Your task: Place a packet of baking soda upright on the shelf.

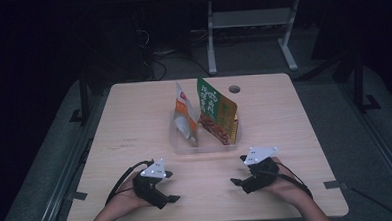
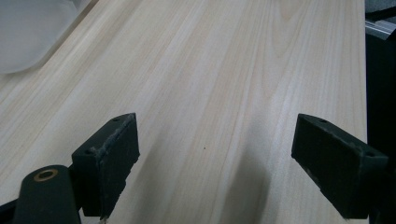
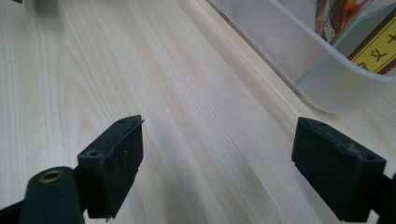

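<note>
Right gripper (image 1: 243,177): I had jaws wide apart, nothing between, low over table (image 1: 134,123).
Left gripper (image 1: 170,186): jaws wide apart, nothing held.
Bin (image 1: 185,143): mid-table, just beyond both grippers.
Packets (image 1: 216,114): two, upright in bin.

Visible but unreadable: white characters on the green packet (image 1: 211,101) in the clear tub (image 1: 204,145), faint print on the orange-white packet (image 1: 184,111), and black East Asian characters, cut off, on a yellow label (image 3: 376,53) behind the tub wall.
</note>
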Motion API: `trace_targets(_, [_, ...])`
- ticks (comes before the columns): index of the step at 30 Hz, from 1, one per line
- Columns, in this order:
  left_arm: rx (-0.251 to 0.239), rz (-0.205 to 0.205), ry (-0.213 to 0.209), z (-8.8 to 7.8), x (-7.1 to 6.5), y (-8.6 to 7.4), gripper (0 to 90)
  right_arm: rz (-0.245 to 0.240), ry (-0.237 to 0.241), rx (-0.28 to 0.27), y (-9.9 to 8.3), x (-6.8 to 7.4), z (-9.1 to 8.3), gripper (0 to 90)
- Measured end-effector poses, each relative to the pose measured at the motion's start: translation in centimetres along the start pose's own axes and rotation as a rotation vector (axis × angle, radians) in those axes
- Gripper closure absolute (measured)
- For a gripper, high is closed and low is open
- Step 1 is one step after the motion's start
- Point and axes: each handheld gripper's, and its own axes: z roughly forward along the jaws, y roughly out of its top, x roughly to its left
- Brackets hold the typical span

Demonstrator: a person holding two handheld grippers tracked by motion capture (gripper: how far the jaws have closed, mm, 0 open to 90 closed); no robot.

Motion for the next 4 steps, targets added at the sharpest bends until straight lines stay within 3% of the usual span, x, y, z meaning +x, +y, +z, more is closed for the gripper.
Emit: trace_targets(4, [-0.002, 0.002, 0.002, 0.05, 0.0, 0.01, 14.4, 0.0, 0.0, -0.011, 0.02, -0.01, -0.05, 15.5])
